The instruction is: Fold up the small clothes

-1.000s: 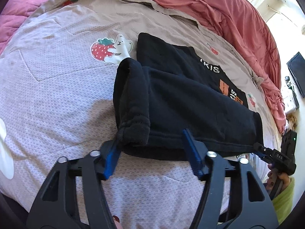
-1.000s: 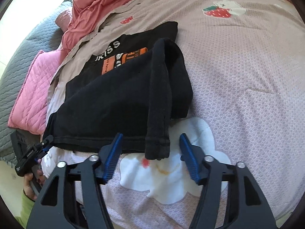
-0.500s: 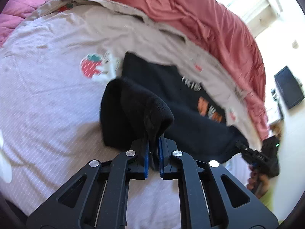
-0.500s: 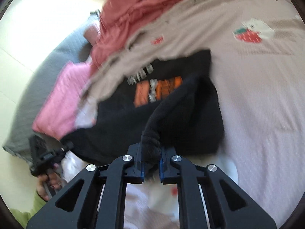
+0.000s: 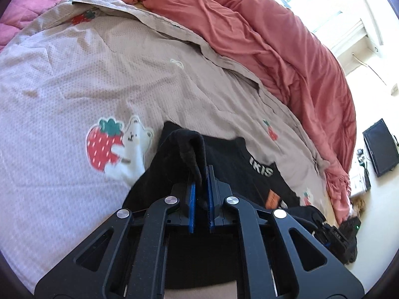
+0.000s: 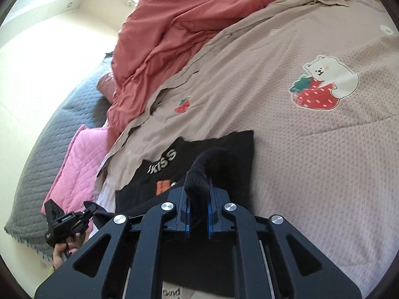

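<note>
A small black sweatshirt (image 5: 251, 174) with white letters and an orange print lies on the beige bedspread (image 5: 74, 79). My left gripper (image 5: 200, 174) is shut on a black cuffed edge of it and holds that fold lifted over the garment. My right gripper (image 6: 198, 186) is shut on the other black cuffed edge (image 6: 199, 177), also lifted above the sweatshirt (image 6: 224, 149). Each gripper shows at the edge of the other's view, the right one (image 5: 331, 234) and the left one (image 6: 67, 224). The garment's near part is hidden under the grippers.
A rumpled red duvet (image 5: 274, 39) is heaped along the far side of the bed. Pink quilted pillows (image 6: 74, 164) and a grey quilt (image 6: 49, 137) lie at the bed's end. A strawberry-and-bear print (image 6: 324, 84) marks the bedspread. A dark screen (image 5: 380, 147) stands beyond.
Both grippers closed on the sweatshirt's near edge a second ago, then lifted it and carried it forward over the garment toward its collar end.
</note>
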`<act>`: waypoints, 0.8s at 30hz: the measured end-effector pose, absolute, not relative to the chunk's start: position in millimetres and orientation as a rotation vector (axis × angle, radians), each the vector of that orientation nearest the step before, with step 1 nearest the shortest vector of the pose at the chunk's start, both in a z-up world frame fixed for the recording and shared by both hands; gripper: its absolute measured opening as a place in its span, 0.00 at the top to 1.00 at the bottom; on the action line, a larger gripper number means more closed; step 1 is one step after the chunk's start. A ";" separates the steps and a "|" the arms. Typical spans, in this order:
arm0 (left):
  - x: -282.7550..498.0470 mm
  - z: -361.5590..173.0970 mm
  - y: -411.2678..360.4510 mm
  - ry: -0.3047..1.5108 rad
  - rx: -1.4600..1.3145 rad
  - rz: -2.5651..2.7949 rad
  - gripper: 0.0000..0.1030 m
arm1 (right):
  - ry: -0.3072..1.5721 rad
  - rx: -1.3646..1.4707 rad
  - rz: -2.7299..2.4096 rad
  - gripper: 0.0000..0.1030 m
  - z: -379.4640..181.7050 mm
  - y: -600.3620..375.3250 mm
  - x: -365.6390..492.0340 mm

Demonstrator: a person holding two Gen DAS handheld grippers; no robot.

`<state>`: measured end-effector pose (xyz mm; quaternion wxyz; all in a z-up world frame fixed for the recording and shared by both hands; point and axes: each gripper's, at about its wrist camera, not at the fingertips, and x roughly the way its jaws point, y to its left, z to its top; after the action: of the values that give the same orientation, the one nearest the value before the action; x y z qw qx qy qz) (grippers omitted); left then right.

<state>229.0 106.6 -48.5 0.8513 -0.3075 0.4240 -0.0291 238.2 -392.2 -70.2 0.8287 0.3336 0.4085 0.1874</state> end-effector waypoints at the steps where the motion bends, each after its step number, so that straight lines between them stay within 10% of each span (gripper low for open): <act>1: 233.8 -50.5 106.7 0.891 -0.644 -0.056 0.96 | 0.864 0.712 0.398 0.92 -72.0 -393.5 240.2; 8: 259.1 -75.1 116.2 0.921 -0.656 0.020 0.85 | 0.804 0.681 0.414 0.59 -65.0 -391.2 245.6; 24: 189.1 -71.9 44.4 0.977 -0.526 -0.195 0.77 | 0.777 0.563 0.322 0.59 -41.1 -403.6 239.8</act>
<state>189.1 44.4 -71.9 0.8456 -0.2494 0.4629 -0.0923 239.8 -403.6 -41.1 0.8747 0.2697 0.3720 0.1541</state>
